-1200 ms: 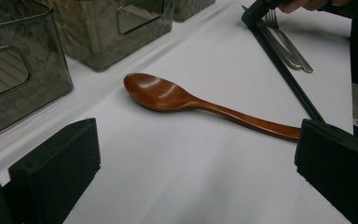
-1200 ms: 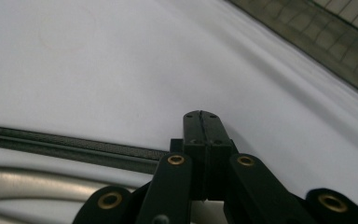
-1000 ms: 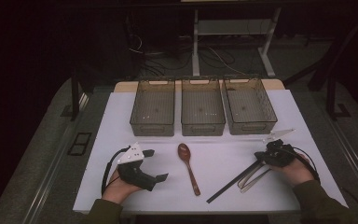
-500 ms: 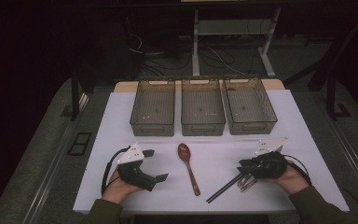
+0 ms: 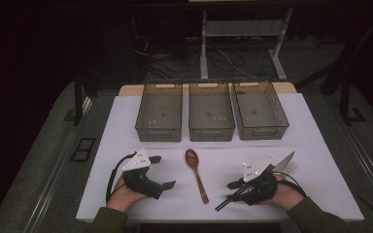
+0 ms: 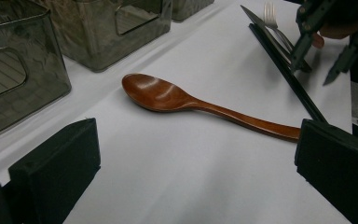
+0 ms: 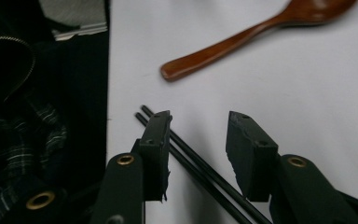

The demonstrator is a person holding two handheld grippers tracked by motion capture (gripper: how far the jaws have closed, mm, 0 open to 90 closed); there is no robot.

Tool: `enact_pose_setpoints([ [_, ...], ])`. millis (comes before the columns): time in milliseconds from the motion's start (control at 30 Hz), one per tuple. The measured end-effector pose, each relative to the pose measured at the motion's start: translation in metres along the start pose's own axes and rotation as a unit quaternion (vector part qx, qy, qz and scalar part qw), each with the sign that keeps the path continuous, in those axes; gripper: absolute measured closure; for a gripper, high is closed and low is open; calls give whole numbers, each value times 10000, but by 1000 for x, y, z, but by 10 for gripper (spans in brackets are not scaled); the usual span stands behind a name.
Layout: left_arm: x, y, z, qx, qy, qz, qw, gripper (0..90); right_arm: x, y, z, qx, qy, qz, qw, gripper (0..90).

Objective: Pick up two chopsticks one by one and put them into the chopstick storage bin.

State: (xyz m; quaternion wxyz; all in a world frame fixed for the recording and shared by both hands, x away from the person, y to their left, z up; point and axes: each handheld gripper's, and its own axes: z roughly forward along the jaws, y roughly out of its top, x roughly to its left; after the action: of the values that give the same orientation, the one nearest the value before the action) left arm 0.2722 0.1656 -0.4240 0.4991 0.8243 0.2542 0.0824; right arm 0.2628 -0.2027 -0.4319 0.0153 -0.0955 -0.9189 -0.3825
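A brown wooden spoon (image 5: 196, 174) lies on the white table cover, bowl toward the bins; it also lies across the left gripper view (image 6: 191, 100). My left gripper (image 5: 163, 171) rests to its left, jaws open and empty (image 6: 193, 172). A pair of black chopsticks (image 5: 226, 200) lies slantwise at the right, beside a knife (image 5: 284, 161) and a fork (image 5: 291, 168). My right gripper (image 5: 229, 189) sits over the chopsticks' near end. Its jaws have just been opening, and the chopsticks (image 7: 200, 170) run between them (image 7: 198, 140) with no pad pressing. The spoon's handle (image 7: 223, 46) lies beyond.
Three clear plastic bins (image 5: 211, 110) stand side by side at the back of the table, and the left gripper view shows two of them close by (image 6: 93, 32). The table's near edge (image 5: 204, 219) is close to both hands. A dark plaid sleeve (image 7: 18, 140) is at the left of the right gripper view.
The right hand has slid left and toward the near edge along the chopsticks, and its jaws have come apart. The left hand and the spoon have stayed put.
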Motion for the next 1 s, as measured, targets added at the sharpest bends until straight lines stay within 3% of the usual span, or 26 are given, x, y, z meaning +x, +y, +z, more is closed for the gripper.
enact_pose_setpoints([
  [33,0,0,0,3,-3,3,10000,0,3,3,7,81,93,-131,9998,593],
  [200,0,0,1,13,-9,38,10000,0,8,7,17,201,239,-314,9990,621],
  [600,0,0,1,13,-5,21,10000,0,17,10,30,381,275,-794,9957,697],
  [1000,-1,0,1,17,-3,26,10000,0,14,12,31,391,203,-860,9953,738],
])
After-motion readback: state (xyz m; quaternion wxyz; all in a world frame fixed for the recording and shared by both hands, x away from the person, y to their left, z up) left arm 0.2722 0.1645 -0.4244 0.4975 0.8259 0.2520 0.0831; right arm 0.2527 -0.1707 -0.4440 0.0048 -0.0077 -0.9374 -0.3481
